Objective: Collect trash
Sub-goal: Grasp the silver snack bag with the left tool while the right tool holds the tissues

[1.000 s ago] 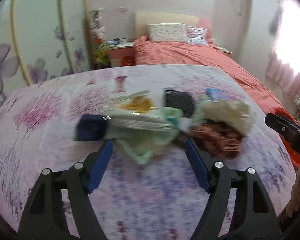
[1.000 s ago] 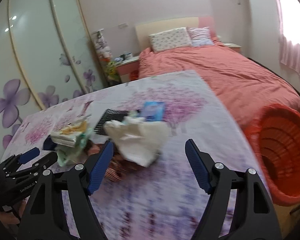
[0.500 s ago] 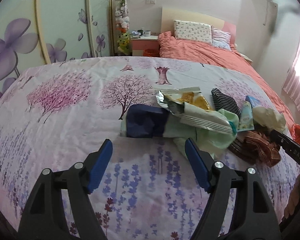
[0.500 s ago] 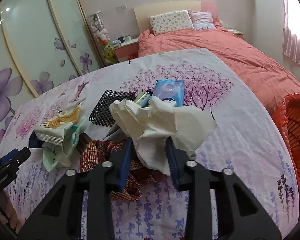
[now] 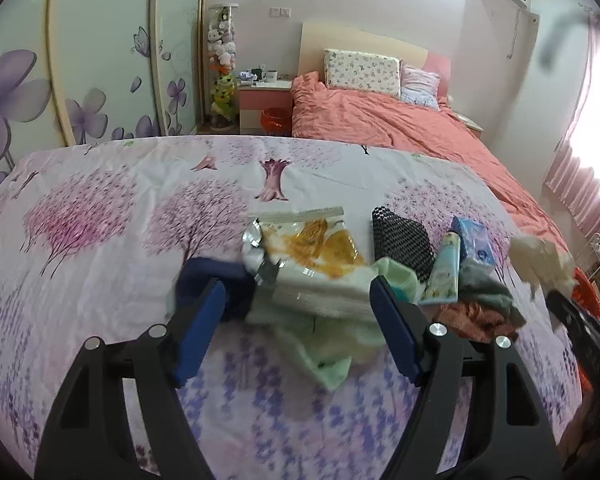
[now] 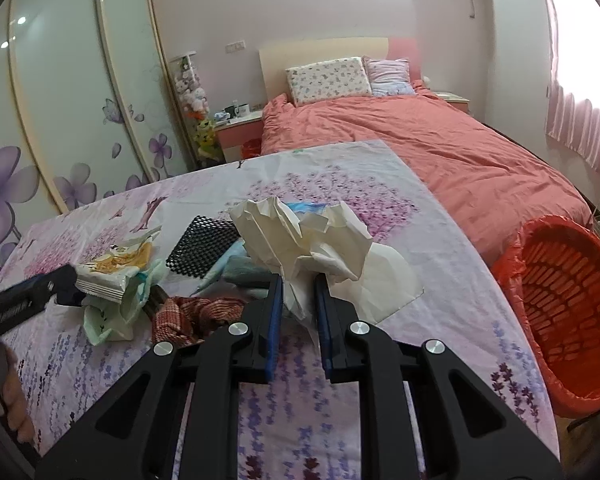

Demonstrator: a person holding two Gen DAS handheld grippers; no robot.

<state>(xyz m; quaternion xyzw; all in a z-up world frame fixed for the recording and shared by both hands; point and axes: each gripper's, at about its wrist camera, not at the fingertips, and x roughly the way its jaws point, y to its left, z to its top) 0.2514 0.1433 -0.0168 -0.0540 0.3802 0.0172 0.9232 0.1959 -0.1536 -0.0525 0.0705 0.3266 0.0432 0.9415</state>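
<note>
The crumpled white paper (image 6: pixel 300 240) now sits pinched between the right gripper (image 6: pixel 298 300) jaws, which have just been closing on it from a wide gap a second ago. It is creased, cream-white, billowing above the jaws. Left gripper (image 5: pixel 296 304) jaws stand released, straddling a snack wrapper (image 5: pixel 316 264) on the bedspread (image 5: pixel 100 240). Orange basket (image 6: pixel 568 312) lies right of the clenched jaws.

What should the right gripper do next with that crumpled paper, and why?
Probably lift it and swing toward the red basket. The right gripper has just been closing and now pinches the crumpled white paper between its pads, while the basket stands open off the bedspread's right edge. The left gripper is open.
</note>
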